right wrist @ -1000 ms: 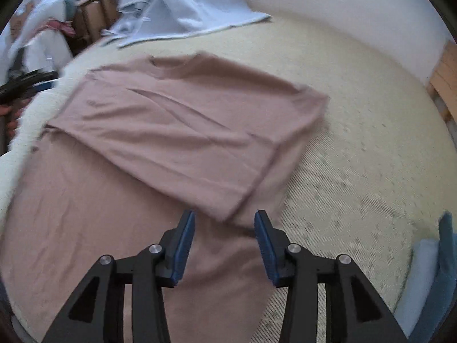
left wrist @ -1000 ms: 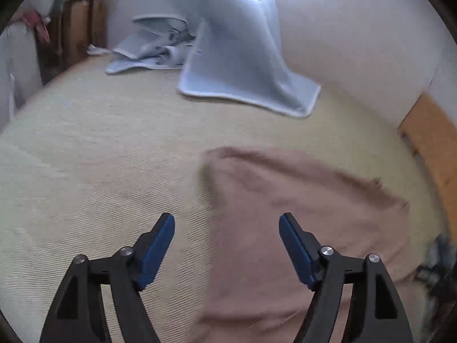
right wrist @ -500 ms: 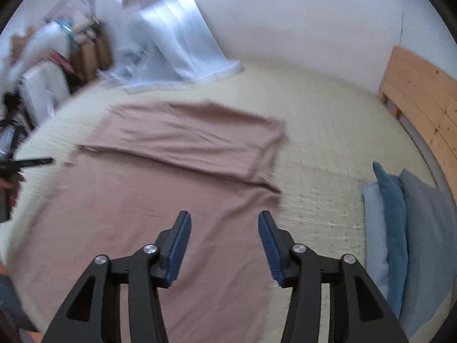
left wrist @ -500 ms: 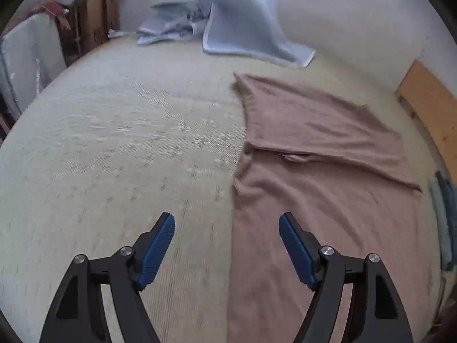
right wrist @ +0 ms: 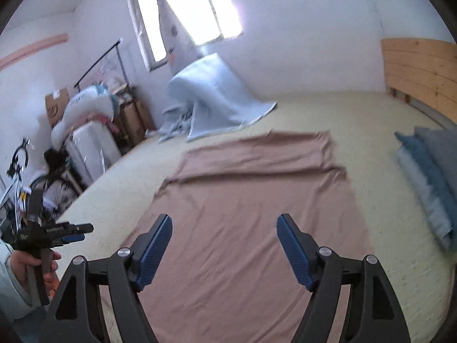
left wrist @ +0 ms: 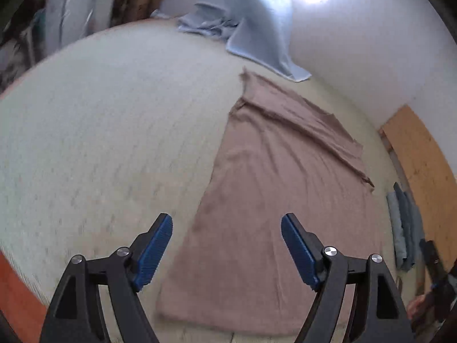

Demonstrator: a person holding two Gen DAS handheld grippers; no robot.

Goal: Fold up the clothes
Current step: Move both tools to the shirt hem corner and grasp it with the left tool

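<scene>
Brown cloth (right wrist: pixel 251 217): one piece, lying flat on the bed (right wrist: pixel 371 131), reaching from just below the two tools toward the far wall. Its far end is lying folded back over itself, making a doubled band across the cloth's width; light creases are running along that band. The near edge is sitting close to the foot of the bed in the left wrist view (left wrist: pixel 257 228).

Left tool (left wrist: pixel 227 245): hovering above the near left part of the cloth, blue pads (left wrist: pixel 154 245) standing wide apart, nothing between them. One pad is hanging over the bare bed cover, the other over the cloth.

Right tool (right wrist: pixel 224 247): hovering above the middle of the cloth's near half, blue pads (right wrist: pixel 294 251) also spread wide, gripping nothing.

Bed cover: pale yellow woven surface, showing bare on both sides of the cloth.

Light blue blanket (right wrist: pixel 211 100): heaped and draping at the far end of the bed, near the wall, well apart from the cloth's far edge.

Folded blue and grey items (right wrist: pixel 428 177): stacked at the right side of the bed, beside the cloth but not touching it.

Wooden headboard (right wrist: pixel 420 71): standing at the right, behind the stack.

Person's hand (right wrist: pixel 31 265): showing at the left edge of the right wrist view, gripping the handle of the left tool.

Window (right wrist: pixel 185 11): glowing bright in the far wall
</scene>
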